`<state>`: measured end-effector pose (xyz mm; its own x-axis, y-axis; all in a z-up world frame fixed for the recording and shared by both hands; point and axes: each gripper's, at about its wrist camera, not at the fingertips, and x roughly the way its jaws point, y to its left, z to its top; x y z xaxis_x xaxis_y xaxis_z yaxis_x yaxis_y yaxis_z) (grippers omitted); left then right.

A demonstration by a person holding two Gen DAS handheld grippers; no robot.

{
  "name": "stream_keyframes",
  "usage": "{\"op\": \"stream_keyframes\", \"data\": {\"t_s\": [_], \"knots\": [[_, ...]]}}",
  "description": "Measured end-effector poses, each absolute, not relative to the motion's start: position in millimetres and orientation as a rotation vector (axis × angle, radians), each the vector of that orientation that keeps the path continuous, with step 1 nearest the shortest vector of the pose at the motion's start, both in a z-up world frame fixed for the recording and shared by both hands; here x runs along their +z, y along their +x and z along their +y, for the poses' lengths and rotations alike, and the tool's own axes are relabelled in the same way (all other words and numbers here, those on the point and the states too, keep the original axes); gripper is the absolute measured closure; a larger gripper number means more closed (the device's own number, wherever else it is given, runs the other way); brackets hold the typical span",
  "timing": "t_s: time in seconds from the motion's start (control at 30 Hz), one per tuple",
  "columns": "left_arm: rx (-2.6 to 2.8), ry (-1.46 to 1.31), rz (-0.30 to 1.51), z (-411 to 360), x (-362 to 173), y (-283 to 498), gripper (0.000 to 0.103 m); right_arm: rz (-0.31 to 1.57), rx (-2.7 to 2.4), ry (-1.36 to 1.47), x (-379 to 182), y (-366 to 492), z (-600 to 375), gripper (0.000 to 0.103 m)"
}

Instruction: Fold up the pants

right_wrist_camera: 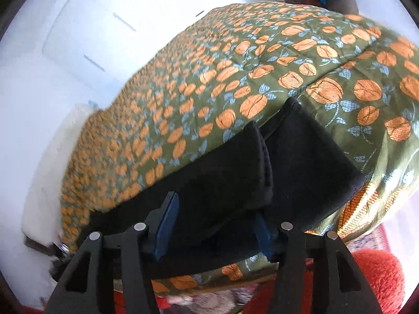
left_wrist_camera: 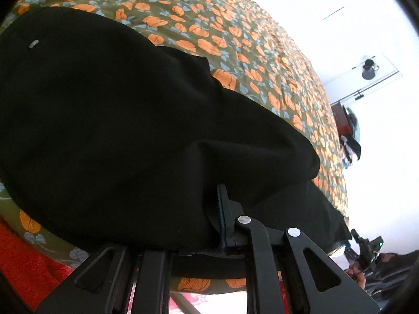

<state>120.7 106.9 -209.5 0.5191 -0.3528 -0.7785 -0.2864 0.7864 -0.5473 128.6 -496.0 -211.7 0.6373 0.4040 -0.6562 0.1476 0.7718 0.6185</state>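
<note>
Black pants (left_wrist_camera: 117, 117) lie in a thick bundle on a green bedspread (left_wrist_camera: 235, 26) printed with orange flowers. My left gripper (left_wrist_camera: 213, 222) is shut on an edge of the black cloth; one blue-padded finger (left_wrist_camera: 222, 214) shows, and the cloth drapes over the other. In the right wrist view the pants (right_wrist_camera: 301, 162) lie folded over near the bed's corner, with a rolled edge on top. My right gripper (right_wrist_camera: 214, 230) stands open, its blue pads (right_wrist_camera: 167, 222) wide apart. The black cloth lies between and under them without being pinched.
The bedspread (right_wrist_camera: 183, 91) runs back to a white wall. A red fluffy fabric (right_wrist_camera: 379, 274) lies below the bed's near edge, also seen as red fabric (left_wrist_camera: 21, 256). Dark furniture with clothes (left_wrist_camera: 345, 130) stands past the bed's far side. A hand with a black device (left_wrist_camera: 366, 248) shows at lower right.
</note>
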Motion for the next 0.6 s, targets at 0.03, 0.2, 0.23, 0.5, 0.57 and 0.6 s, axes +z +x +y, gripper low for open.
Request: {"op": "stream_keyframes", "data": {"t_s": [0.03, 0.2, 0.23, 0.5, 0.57, 0.6], "knots": [[-0.044, -0.696, 1.047, 107.4, -208.6, 119.7, 0.092, 0.874, 0.148, 0.734, -213.1, 128.3, -502.6, 0.048], [-0.043, -0.698, 1.042, 108.4, -207.1, 118.6, 0.092, 0.877, 0.082, 0.91, -229.9, 133.8, -526.3, 0.081], [-0.046, -0.695, 1.035, 108.0, -205.1, 117.7, 0.092, 0.894, 0.067, 0.898, -230.6, 135.9, -527.4, 0.09], [-0.134, -0.544, 1.078, 70.8, -197.0, 112.2, 0.092, 0.869, -0.036, 0.627, -183.4, 128.7, -536.7, 0.091], [-0.126, -0.565, 1.136, 69.5, -212.0, 114.8, 0.091, 0.946, -0.101, 0.608, -200.9, 130.5, -544.1, 0.091], [-0.126, -0.585, 1.157, 70.2, -218.2, 115.5, 0.091, 0.969, -0.127, 0.601, -209.7, 129.7, -547.1, 0.091]]}}
